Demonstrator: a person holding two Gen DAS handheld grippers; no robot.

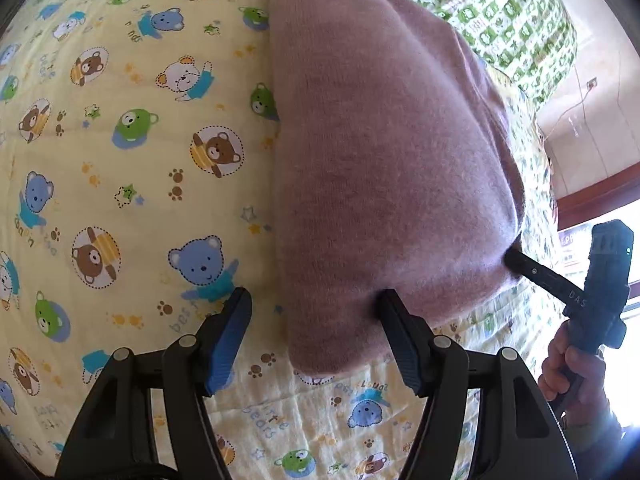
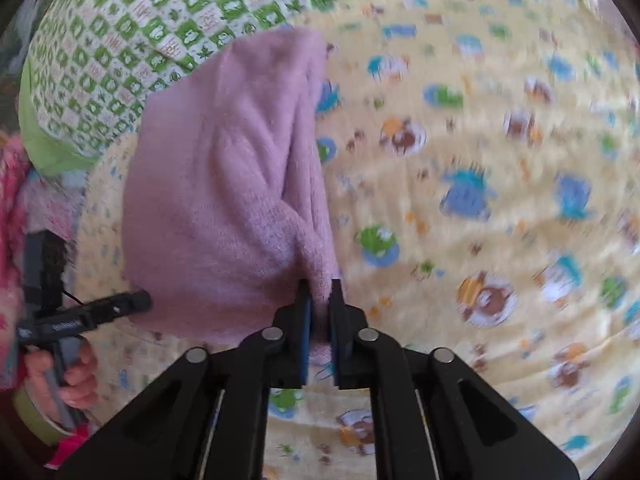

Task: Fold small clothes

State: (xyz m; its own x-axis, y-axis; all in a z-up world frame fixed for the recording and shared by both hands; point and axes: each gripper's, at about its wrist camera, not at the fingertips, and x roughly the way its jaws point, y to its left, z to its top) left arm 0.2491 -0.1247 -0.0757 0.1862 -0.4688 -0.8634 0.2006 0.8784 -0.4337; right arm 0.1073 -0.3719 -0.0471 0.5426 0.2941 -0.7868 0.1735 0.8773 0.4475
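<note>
- Black linkage arms fill the foot of the left wrist view, carrying the left gripper [image 1: 314,314], whose blue-padded jaws stand wide apart and hold nothing.
- One left finger [image 1: 232,334] hangs over the bare bedsheet [image 1: 120,160]; the other meets the near lower edge of the pink knitted garment [image 1: 384,168], with the garment's corner reaching into the gap between them.
- Pink and fuzzy, the garment lies folded over on the sheet as a broad, smooth-faced slab, running from the top of the left wrist view down to the gripper.
- Yellow cloth printed with cartoon bears, paw marks and stars makes up the sheet, spread under everything.
- At the garment's right edge in the left wrist view, the right gripper [image 1: 516,258] pushes its tip into the knit, held by the person's right hand [image 1: 568,364].
- Seen from the right wrist camera, the right gripper [image 2: 321,300] has its jaws drawn nearly together, pinching a bunched edge of the garment [image 2: 224,200] between the pads.
- From that pinch, deep creases fan upward through the fabric.
- The left gripper [image 2: 138,302] shows at the garment's far left corner in the right wrist view, in the person's left hand [image 2: 76,376]; a bright pink sleeve sits beside it.
- A green-and-white checked quilt [image 2: 132,40] lies bunched beyond the garment, at the head of the sheet.
- Motion blur smears the sheet's print on the right of the right wrist view.
</note>
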